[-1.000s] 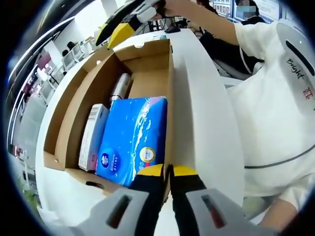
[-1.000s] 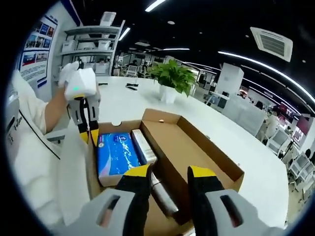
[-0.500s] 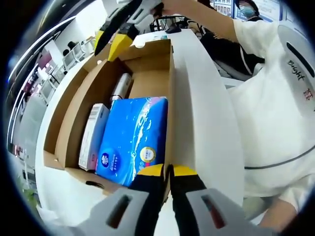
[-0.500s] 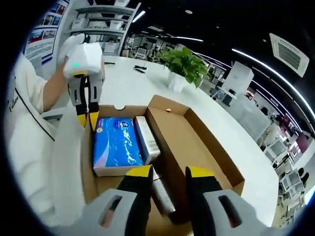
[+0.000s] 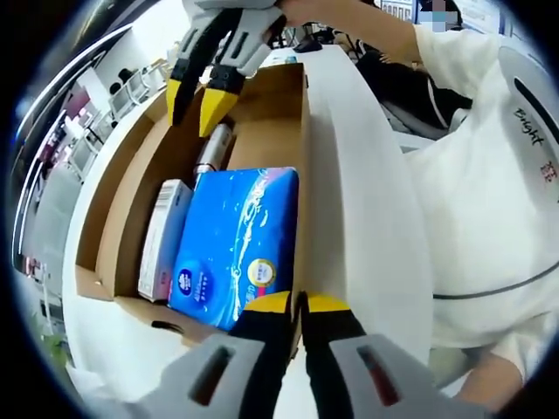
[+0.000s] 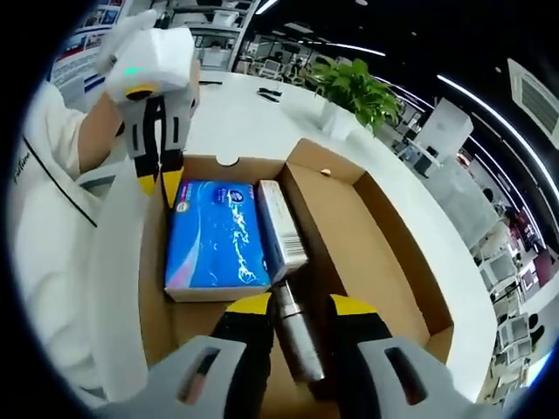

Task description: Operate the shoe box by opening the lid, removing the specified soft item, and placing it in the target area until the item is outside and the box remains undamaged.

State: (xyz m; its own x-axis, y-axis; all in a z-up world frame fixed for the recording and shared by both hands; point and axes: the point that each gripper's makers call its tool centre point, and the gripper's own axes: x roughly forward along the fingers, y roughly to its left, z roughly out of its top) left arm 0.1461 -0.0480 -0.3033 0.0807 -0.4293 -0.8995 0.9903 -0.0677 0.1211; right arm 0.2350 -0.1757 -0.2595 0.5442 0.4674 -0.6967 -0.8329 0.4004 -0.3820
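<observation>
The blue tissue pack (image 6: pixel 214 240) lies flat on the floor of the open shoe box (image 6: pixel 384 223), against the wall nearest the person; in the left gripper view the pack (image 5: pixel 236 244) sits at about 6 o'clock of the box interior, just above that view's own jaws. It is a rectangular pack in glossy, slightly wrinkled plastic film with white wave print and a round label, and it looks soft and compressible. Beside it, touching along one long side, lies a narrow white carton (image 6: pixel 281 229) with printed text, and past that a slim metallic cylinder (image 6: pixel 297 336), smooth and reflective, lying lengthwise. The box is plain brown corrugated card with matte walls; its lid stands folded back at about 3 o'clock in the right gripper view, so the opening step appears done and removal of the soft item is in hand. The left gripper (image 5: pixel 298 305) has its yellow-tipped jaws drawn together on the near wall of the box, apparently steadying it. The right gripper (image 6: pixel 299 305) hangs over the far end of the box with its jaws parted and nothing between them, directly above the cylinder. The next move, by judgement, calls for the right gripper to shift toward 11 o'clock, straddle the pack across its short width, and close gently so the film does not tear or the card wall bend. The box rests on a smooth white table (image 6: pixel 253 122).
</observation>
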